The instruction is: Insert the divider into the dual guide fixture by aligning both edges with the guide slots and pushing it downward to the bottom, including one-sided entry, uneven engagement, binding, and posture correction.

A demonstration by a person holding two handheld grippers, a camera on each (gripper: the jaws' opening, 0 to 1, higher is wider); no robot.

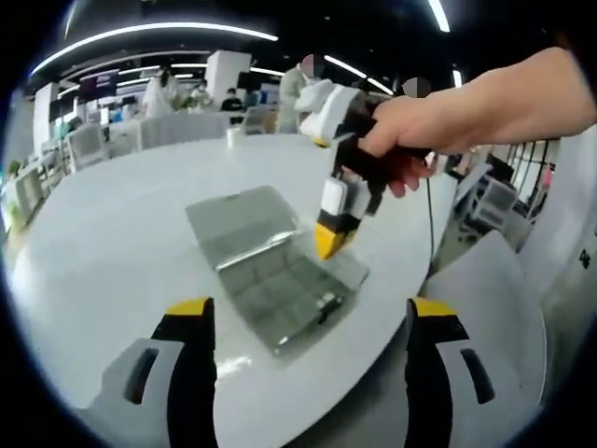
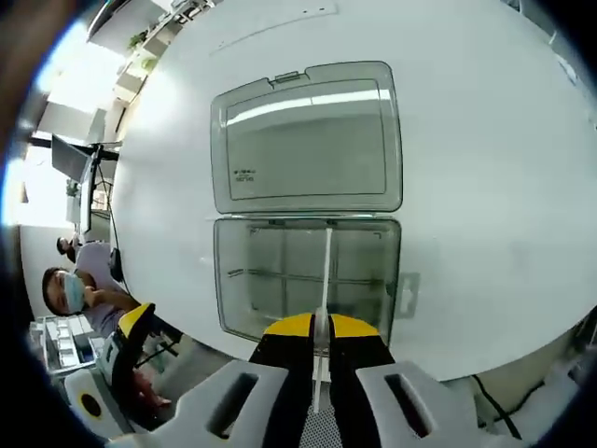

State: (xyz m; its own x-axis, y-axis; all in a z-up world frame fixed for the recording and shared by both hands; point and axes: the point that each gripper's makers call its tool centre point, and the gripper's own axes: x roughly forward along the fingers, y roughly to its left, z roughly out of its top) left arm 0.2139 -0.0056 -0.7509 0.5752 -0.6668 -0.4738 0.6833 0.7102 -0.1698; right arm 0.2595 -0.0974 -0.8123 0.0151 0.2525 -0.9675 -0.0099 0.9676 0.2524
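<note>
A clear plastic organiser box (image 2: 270, 299) lies on the white table with its lid (image 2: 308, 140) folded flat open beyond it. Fixed partitions cross its inside. My right gripper (image 2: 320, 329) is shut on a thin clear divider strip (image 2: 326, 271), which hangs over the middle of the box base. Whether the strip's edges sit in any slots I cannot tell. In the left gripper view a hand holds the right gripper (image 1: 328, 241) just above the box (image 1: 280, 289). My left gripper (image 1: 310, 313) stands open nearer the table's edge, holding nothing, and appears as the left gripper (image 2: 121, 359) low on the left.
The round white table (image 1: 112, 243) stretches wide around the box. A cable (image 1: 431, 215) trails off its right side. White chairs (image 1: 494, 308) stand close to the rim, and people and desks fill the office behind.
</note>
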